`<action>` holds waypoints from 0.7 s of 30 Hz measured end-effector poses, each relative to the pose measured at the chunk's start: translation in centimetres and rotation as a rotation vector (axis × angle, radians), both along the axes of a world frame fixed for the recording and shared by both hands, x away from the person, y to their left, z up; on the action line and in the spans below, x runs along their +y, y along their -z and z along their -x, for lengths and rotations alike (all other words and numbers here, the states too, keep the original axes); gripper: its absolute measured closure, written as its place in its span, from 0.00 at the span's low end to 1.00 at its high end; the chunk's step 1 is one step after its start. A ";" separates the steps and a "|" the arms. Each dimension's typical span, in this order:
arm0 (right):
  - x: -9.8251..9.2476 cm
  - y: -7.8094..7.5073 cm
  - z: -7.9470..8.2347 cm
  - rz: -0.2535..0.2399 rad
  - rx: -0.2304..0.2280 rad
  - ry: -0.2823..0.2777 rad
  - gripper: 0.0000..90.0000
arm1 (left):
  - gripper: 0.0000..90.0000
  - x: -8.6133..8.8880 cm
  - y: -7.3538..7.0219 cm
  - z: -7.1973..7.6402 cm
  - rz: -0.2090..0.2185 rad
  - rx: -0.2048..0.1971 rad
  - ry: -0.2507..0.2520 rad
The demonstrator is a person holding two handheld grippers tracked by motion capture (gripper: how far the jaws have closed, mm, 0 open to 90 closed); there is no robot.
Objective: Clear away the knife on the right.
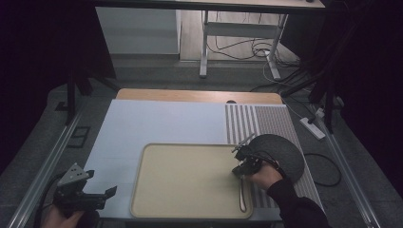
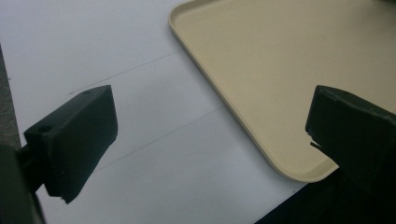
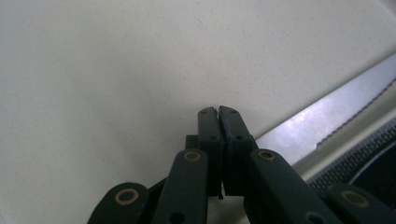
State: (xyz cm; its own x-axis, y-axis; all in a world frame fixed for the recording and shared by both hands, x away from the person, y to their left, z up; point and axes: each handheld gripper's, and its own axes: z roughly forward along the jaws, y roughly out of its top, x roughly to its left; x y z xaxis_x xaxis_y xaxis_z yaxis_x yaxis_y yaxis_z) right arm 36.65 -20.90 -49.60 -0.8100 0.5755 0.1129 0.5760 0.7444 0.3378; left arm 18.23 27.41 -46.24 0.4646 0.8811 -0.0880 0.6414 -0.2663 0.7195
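Near left, over the white surface (image 1: 157, 123) just off the near-left corner of the shallow beige rectangular plastic tray (image 1: 185, 180): left gripper (image 1: 102, 183), fingers wide apart, holding nothing, idle. Farther in and to the right, low over the tray's right side: right gripper (image 3: 218, 111), fingers pressed together with nothing between them, tips close to the tray floor. Just right of those tips, flat in the tray along its right rim: long serrated metal knife blade (image 3: 322, 119), running near to far, beside the fingers rather than in them; whether touching, cannot tell. Beyond the rim to the right: dark round woven mat (image 1: 285, 149) on a grey-and-white striped mat (image 1: 247, 123). Judged step: dealing with the knife on the tray, either just set down or about to be taken, with no grasp at present. Next move, likely: spread the right fingers, shift right over the blade or back toward the handle, then close across the narrow width; a flat, thin blade calls for a low approach, and the raised rim close by leaves little room.
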 end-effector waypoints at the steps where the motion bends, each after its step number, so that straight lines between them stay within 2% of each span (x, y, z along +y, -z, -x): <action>1: 0.1 -0.2 0.0 -0.008 -0.010 0.006 0.94 | 0.03 0.0 0.0 0.0 0.000 -0.001 0.000; 5: 0.3 -0.6 0.2 -0.016 -0.033 0.006 0.90 | 0.03 0.0 0.0 0.0 0.001 -0.001 0.001; 10: 0.8 -1.0 0.4 -0.020 -0.063 0.011 0.79 | 0.03 0.0 0.0 0.0 -0.002 -0.001 0.001; 15: 0.9 -1.4 0.6 -0.033 -0.074 0.017 0.73 | 0.03 0.0 0.0 0.0 -0.001 -0.001 0.000; 18: 1.0 -1.8 0.8 -0.048 -0.079 0.025 0.64 | 0.03 0.0 0.0 0.0 -0.002 -0.001 0.000; 19: 1.0 -1.8 0.8 -0.048 -0.079 0.025 0.64 | 0.03 0.0 0.0 0.0 -0.002 0.000 0.000; 20: 1.0 -2.0 0.9 -0.050 -0.085 0.026 0.58 | 0.03 0.0 0.0 0.0 -0.002 -0.001 0.000; 21: 1.0 -2.0 0.9 -0.050 -0.085 0.026 0.58 | 0.03 0.0 0.0 0.0 -0.002 -0.001 0.000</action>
State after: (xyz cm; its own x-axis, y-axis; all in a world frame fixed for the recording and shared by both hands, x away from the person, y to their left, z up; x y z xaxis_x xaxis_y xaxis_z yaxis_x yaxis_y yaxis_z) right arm 35.70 -19.88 -47.57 -0.8025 0.5921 0.0739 0.5630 0.7103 0.4224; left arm 18.21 27.38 -46.25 0.4643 0.8815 -0.0859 0.6411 -0.2676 0.7193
